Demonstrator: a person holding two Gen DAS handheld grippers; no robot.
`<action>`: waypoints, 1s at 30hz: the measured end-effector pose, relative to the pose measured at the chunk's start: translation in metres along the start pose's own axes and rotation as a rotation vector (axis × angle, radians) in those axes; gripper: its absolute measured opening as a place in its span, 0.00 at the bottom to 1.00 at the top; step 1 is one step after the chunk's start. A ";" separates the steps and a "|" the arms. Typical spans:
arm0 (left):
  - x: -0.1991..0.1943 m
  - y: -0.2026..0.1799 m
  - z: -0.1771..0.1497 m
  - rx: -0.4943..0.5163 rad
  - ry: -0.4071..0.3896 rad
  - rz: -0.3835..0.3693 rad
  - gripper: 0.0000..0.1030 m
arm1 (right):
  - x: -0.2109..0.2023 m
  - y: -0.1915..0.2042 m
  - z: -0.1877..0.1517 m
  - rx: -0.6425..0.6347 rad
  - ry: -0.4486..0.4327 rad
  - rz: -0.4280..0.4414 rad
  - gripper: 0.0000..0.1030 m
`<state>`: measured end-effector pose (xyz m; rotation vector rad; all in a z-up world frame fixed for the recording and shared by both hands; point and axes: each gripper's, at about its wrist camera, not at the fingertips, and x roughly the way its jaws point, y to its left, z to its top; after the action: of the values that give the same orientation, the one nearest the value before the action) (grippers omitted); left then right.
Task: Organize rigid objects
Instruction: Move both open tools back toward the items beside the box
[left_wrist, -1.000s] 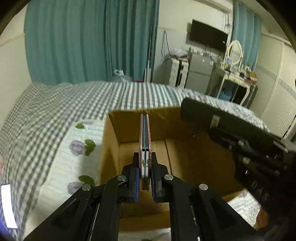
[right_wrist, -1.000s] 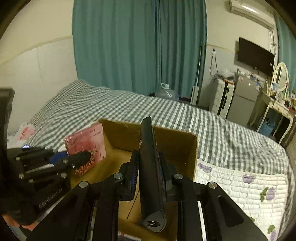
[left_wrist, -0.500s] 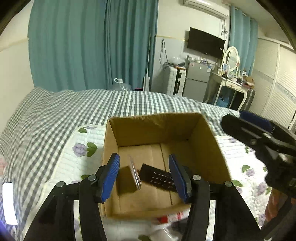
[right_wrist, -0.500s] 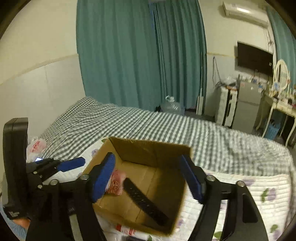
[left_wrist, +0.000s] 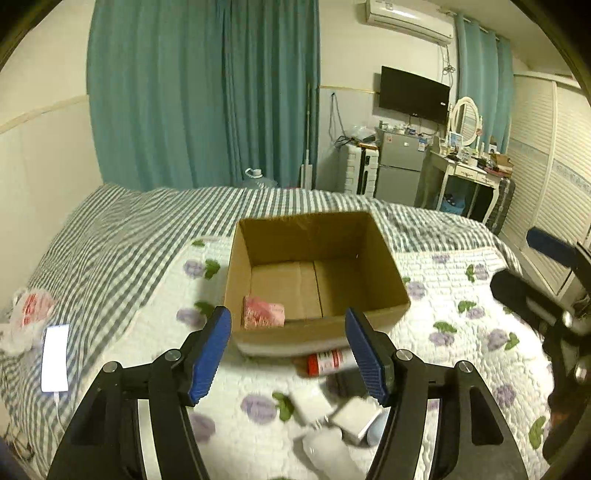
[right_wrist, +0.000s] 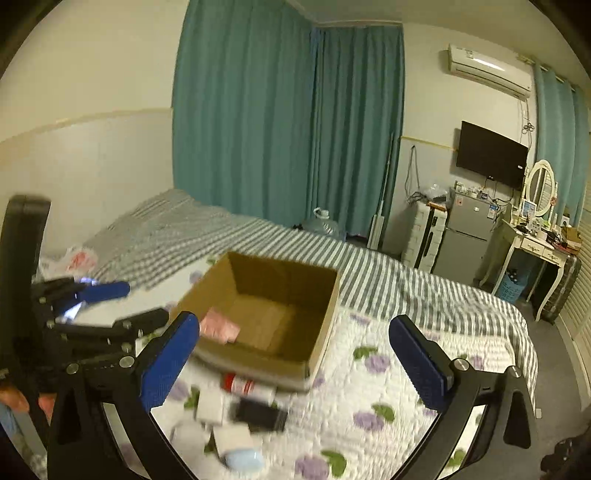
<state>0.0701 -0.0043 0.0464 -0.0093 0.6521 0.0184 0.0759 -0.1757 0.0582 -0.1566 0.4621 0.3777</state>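
Both hand-held grippers are empty, their jaws having just been opening: the left hand-held gripper (left_wrist: 288, 350) at lower centre of its view, the right hand-held gripper (right_wrist: 295, 362) wider still. The box (left_wrist: 317, 328) sits mid-frame on the bed (left_wrist: 110, 251), a pink packet (left_wrist: 263, 314) in its near-left corner. Loose items lie below it: a red can (left_wrist: 328, 362), a white block (left_wrist: 354, 417), a black block (right_wrist: 258, 413). The next step looks like another pick: drop low, straddle one piece squarely, and close only once clear of its neighbours.
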 end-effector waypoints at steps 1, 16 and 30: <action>0.001 0.000 -0.006 -0.004 0.010 -0.001 0.65 | 0.001 0.003 -0.010 -0.004 0.014 0.001 1.00; 0.071 0.003 -0.111 -0.037 0.275 0.067 0.65 | 0.084 0.026 -0.129 -0.028 0.359 0.119 1.00; 0.073 -0.002 -0.117 -0.063 0.337 0.008 0.65 | 0.115 0.034 -0.164 -0.023 0.531 0.248 0.50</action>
<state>0.0573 -0.0071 -0.0908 -0.0717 0.9884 0.0458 0.0911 -0.1458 -0.1420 -0.2239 1.0064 0.5880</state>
